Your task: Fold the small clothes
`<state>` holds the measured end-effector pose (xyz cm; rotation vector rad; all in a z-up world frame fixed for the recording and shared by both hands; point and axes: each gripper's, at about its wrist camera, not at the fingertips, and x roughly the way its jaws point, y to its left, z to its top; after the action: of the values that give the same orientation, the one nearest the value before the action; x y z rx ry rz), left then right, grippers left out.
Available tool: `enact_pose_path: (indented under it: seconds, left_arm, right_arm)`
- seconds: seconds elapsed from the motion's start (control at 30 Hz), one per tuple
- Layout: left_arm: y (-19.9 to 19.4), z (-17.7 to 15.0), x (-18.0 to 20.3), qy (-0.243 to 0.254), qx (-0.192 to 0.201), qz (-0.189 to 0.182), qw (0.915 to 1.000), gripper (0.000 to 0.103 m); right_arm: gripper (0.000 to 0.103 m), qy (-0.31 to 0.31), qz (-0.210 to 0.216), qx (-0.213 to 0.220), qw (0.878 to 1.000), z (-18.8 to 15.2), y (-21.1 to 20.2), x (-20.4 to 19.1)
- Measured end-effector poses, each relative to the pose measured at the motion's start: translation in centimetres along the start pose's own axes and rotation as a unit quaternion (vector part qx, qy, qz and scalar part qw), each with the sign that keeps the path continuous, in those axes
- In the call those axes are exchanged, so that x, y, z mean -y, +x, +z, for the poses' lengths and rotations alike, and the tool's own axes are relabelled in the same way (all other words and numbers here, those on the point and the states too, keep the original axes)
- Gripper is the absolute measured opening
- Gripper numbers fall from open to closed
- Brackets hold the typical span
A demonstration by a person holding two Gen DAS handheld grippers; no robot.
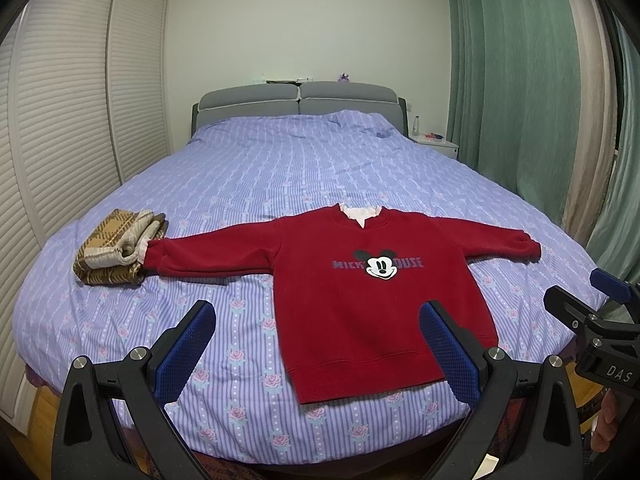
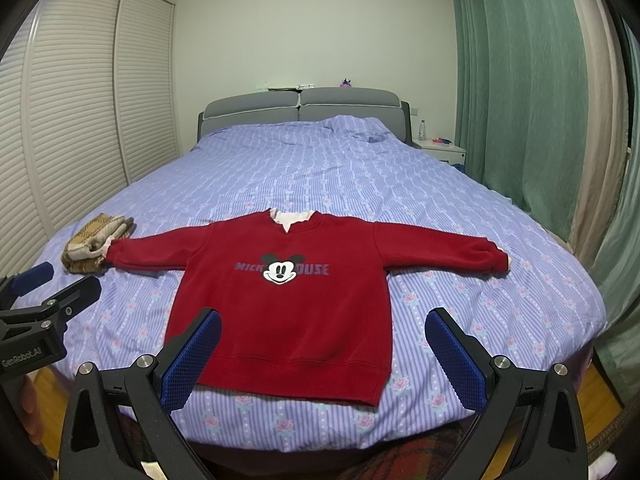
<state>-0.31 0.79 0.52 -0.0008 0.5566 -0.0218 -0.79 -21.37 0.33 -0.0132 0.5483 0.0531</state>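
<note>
Your red sweatshirt (image 1: 372, 296) lies flat, front up, near the foot end of the bed (image 1: 280, 168), on the purple striped floral cover. Both sleeves stretch straight out to the sides. The mouse-face print with lettering sits mid-chest, and a pale pink collar shows at the neckline. The hem points toward you.

A folded tan plaid garment (image 1: 120, 246) rests on the bed's left side; the sweatshirt's left cuff touches it or just overlaps its edge.

Your left hand-held gripper (image 1: 316, 344) hangs above the foot of the bed with its jaws spread wide, gripping nothing. Its right blue pad (image 1: 448, 356) sits in front of the sweatshirt's lower right corner in the left wrist view; whether it touches the cloth, you cannot tell.

Your right hand-held gripper (image 2: 324, 348) is likewise wide apart and empty. Its left pad (image 2: 192, 360) overlaps the hem's left corner in the right wrist view; contact is unclear.

Grey headboard (image 1: 298, 104) at the far end, green curtains (image 1: 516, 80) right, louvred wardrobe doors (image 1: 80, 100) left.
</note>
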Motion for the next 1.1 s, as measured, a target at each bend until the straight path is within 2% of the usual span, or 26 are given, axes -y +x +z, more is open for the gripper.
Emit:
enact_pose_path:
  seconds: [0.37,0.57,0.63,0.77,0.93,1.0,1.1]
  left_arm:
    - [0.3,-0.1,-0.3,-0.006,0.000,-0.001,1.0000,0.103]
    - [1.5,-0.3,-1.4,-0.024,0.005,0.015,0.9996,0.103]
    - [1.9,-0.2,-2.4,-0.038,0.013,0.026,0.9988,0.103]
    - [3.2,0.2,-5.2,-0.067,0.023,0.073,0.9948,0.103]
    - [5.6,1.1,-9.5,-0.103,0.026,0.137,0.9849,0.103]
    - [6.6,1.6,-11.5,-0.122,0.017,0.157,0.9799,0.103]
    - [8.3,2.2,-14.5,-0.151,-0.001,0.166,0.9744,0.103]
  right_arm:
    - [0.102,-0.001,0.000,-0.005,1.000,-0.1,0.3,-0.6]
    - [0.102,0.003,0.005,-0.018,1.000,0.0,1.8,-1.0]
    - [0.102,0.000,0.012,-0.018,1.000,0.3,2.7,-1.7]
    - [0.102,-0.015,0.021,-0.013,1.000,1.1,5.1,-3.6]
    - [0.102,-0.033,0.067,-0.017,0.997,2.8,9.6,-7.2]
    - [0.102,-0.042,0.085,-0.018,0.995,3.4,11.3,-8.7]
    - [0.102,-0.051,0.109,-0.025,0.992,4.6,14.0,-11.1]
